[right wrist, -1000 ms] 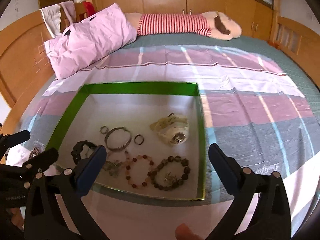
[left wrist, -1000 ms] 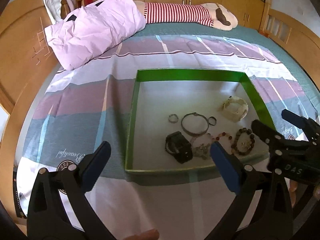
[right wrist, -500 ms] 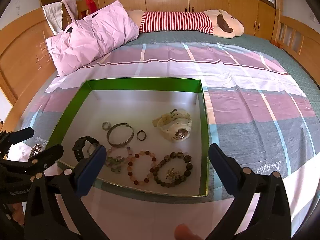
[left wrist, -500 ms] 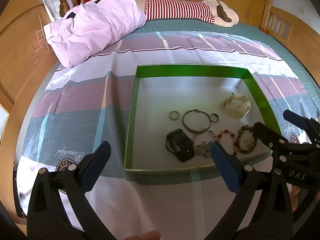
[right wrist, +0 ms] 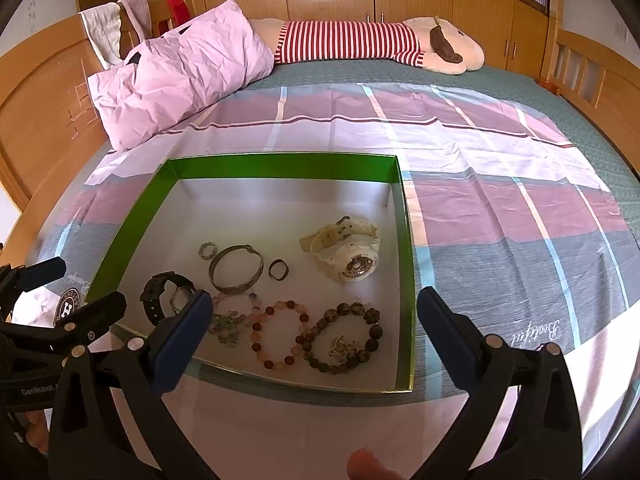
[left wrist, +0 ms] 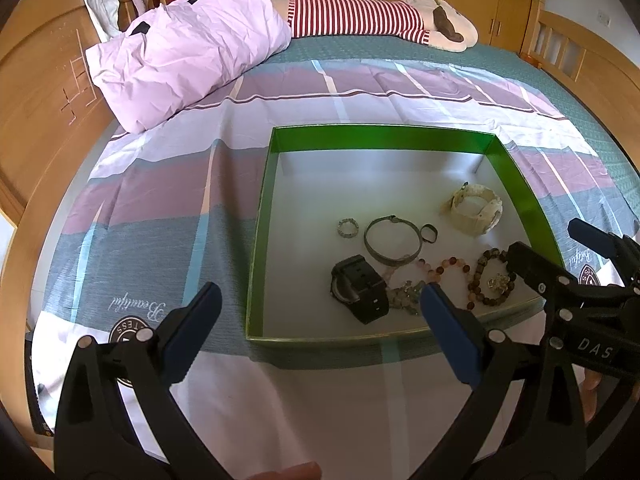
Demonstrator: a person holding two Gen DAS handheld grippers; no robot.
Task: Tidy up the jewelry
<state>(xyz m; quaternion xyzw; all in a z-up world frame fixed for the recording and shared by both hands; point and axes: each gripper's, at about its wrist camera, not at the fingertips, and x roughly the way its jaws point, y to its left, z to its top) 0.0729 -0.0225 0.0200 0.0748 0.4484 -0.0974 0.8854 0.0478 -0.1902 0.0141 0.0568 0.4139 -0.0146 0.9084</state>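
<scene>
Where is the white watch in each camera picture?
Left wrist: the white watch sits far right inside the green tray, near its right wall.
Right wrist: the white watch sits right of centre, by the same wall.
Shared landmark: the silver bangle.

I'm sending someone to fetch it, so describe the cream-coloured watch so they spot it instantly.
On the bed lies a green-rimmed tray. The cream-white chunky plastic watch sits alone near its right wall, farther back than the bead bracelets. Unlike the black watch at left, it's pale and bulky.
</scene>
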